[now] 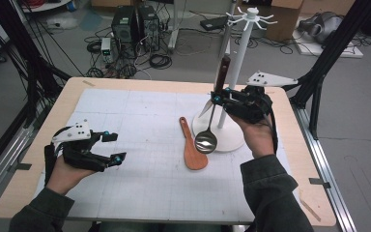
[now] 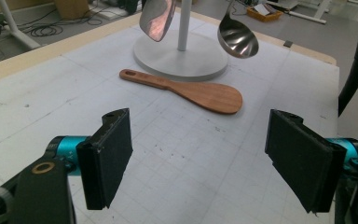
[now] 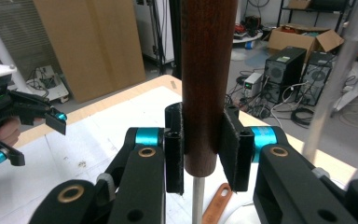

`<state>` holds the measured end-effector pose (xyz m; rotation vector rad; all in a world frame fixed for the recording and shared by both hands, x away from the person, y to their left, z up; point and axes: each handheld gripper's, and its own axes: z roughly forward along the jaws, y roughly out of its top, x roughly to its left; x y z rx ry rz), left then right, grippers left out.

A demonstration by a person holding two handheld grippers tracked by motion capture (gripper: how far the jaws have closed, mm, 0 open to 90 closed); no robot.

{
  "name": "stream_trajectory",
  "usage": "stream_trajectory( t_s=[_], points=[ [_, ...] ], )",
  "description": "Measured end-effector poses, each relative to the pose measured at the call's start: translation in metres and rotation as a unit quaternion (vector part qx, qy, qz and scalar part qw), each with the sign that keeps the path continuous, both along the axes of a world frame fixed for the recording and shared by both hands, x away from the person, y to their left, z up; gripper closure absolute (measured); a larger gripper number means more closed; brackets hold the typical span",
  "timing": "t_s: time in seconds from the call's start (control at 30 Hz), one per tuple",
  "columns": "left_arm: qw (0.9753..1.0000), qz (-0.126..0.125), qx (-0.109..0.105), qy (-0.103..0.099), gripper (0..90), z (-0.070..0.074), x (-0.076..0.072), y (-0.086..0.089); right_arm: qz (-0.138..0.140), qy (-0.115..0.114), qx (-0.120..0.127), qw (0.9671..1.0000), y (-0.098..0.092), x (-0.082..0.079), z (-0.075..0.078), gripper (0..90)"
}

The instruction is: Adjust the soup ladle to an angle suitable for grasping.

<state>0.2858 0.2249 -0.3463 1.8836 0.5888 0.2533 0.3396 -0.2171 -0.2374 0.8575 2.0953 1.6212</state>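
Note:
My right gripper [image 1: 218,95] is shut on the dark wooden handle [image 3: 208,84] of a metal ladle [image 1: 206,141]. It holds the ladle upright, with the bowl [image 2: 238,37] hanging just above the round base [image 1: 229,137] of a white hook stand [image 1: 239,53]. A second shiny utensil head [image 2: 157,18] hangs beside the stand's pole. A wooden rice paddle [image 1: 193,147] lies flat on the mat, left of the base. At the table's left, my left gripper [image 1: 115,147] is open and empty, with its pads [image 2: 114,154] wide apart and facing the paddle [image 2: 200,92].
A white gridded mat [image 1: 145,179] covers the wooden table [image 1: 58,106]. Behind the far edge are computer towers [image 1: 136,24], cables and cardboard boxes on the floor. Black frame posts [image 1: 335,48] stand at the right, and a metal rail [image 1: 331,174] runs along that side.

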Motion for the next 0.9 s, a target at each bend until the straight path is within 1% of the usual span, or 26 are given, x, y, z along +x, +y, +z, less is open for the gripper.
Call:
stream_trajectory(
  t_s=[0.2,0.37,0.6,0.9],
  points=[
    [1.0000,0.005,0.003,0.000,21.3,-0.002,0.000,0.001,-0.010,-0.005,-0.002,0.9999,-0.006,0.003,0.010,73.6],
    [1.0000,0.006,0.001,-0.001,20.6,-0.002,-0.001,0.001,-0.011,-0.010,0.000,0.9999,-0.010,0.006,0.016,73.6],
    [1.0000,0.006,0.000,0.000,20.3,-0.002,0.000,0.001,-0.018,-0.011,-0.001,0.9998,-0.015,0.010,0.024,73.6],
    [0.9999,0.010,0.001,-0.002,18.2,-0.002,0.000,0.002,-0.024,-0.017,-0.002,0.9996,-0.019,0.017,0.039,73.6]
  ],
)
